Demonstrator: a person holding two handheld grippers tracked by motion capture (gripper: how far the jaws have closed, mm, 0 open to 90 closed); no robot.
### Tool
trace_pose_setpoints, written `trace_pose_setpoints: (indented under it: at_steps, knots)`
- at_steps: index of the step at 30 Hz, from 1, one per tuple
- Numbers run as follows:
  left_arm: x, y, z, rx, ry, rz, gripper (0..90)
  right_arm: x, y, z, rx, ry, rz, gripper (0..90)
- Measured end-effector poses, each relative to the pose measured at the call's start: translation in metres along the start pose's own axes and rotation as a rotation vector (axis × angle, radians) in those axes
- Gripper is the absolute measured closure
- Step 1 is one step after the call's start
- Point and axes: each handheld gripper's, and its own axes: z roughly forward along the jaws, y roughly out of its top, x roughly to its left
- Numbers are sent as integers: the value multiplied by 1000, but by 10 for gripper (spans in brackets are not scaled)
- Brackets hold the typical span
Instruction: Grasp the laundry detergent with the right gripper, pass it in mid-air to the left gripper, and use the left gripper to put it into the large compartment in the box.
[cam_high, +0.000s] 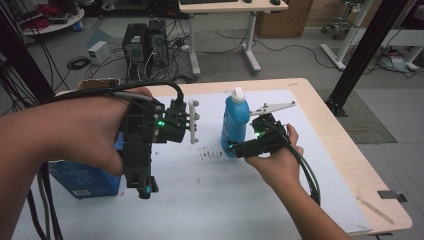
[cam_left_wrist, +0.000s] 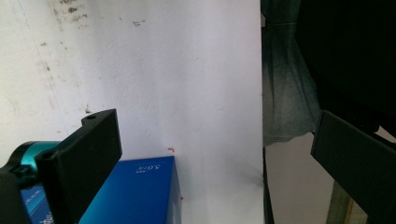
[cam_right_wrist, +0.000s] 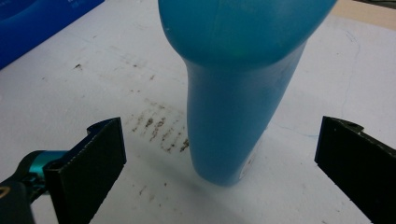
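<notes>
Bottle (cam_right_wrist: 233, 93) upright between open right claw (cam_right_wrist: 219, 154)

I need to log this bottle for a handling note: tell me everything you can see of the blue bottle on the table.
The blue bottle stands upright on the white sheet, near the table's middle. It looks like glossy plastic: a bright blue body that narrows toward its base, topped by a white cap. A label shows faintly on its lower side. The right tool is open, its jaws either side of the lower body with gaps, not touching. Smudged dark marks lie on the sheet beside its base.
</notes>
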Motion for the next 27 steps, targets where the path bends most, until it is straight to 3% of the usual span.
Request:
trace_pose_setpoints:
  at_steps: [9, 17, 20, 27]
  knots:
    - [1, -3, 2, 0, -5, -7, 17, 2, -4, 20, -47, -51, 73, 9]
    - [0, -3, 4, 4, -10, -10, 17, 6, -7, 31, -91, -104, 90, 9]
    - [1, -4, 5, 11, -13, -14, 17, 3, -10, 37, -107, -122, 126, 9]
    - [2, -6, 6, 16, -14, -18, 17, 4, -10, 43, -151, -148, 128, 9]
